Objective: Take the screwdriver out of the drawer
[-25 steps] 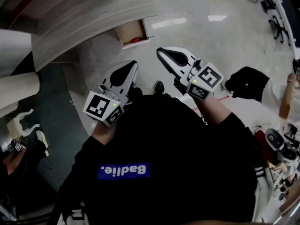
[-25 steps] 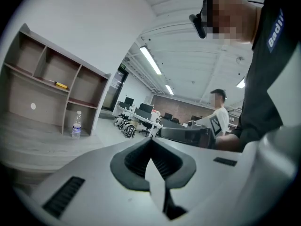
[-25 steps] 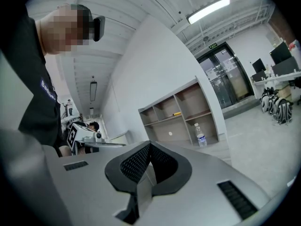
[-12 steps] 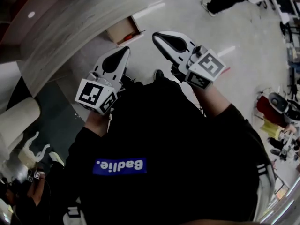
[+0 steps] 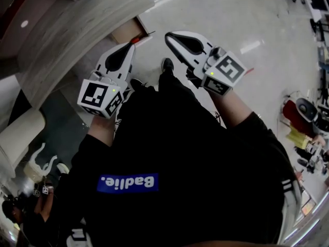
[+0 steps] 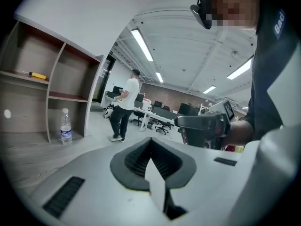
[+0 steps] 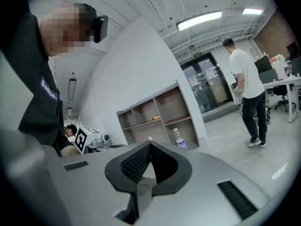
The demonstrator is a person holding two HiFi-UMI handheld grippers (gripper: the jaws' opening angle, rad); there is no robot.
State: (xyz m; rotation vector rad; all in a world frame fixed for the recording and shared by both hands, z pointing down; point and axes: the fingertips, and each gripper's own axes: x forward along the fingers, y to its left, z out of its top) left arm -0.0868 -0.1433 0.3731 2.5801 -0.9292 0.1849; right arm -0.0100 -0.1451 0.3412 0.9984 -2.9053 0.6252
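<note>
In the head view an open drawer with a brown inside sticks out from under the curved wooden counter. A small red object lies at the drawer's near corner; I cannot tell whether it is the screwdriver. My left gripper points at that corner, its jaws shut and empty, its tip just short of the red object. My right gripper hangs to the right of the drawer over the floor, jaws shut with nothing in them. The left gripper and right gripper views show both jaw pairs shut and the room beyond.
A shelf unit stands on the counter with a water bottle and a yellow tool on it. A person in a white shirt stands by office desks. My own shoe is on the pale floor below the grippers.
Both grippers have moved toward the drawer, the left one more, so its tip now reaches the drawer's near corner. The drawer sits higher and further left in the head view.
</note>
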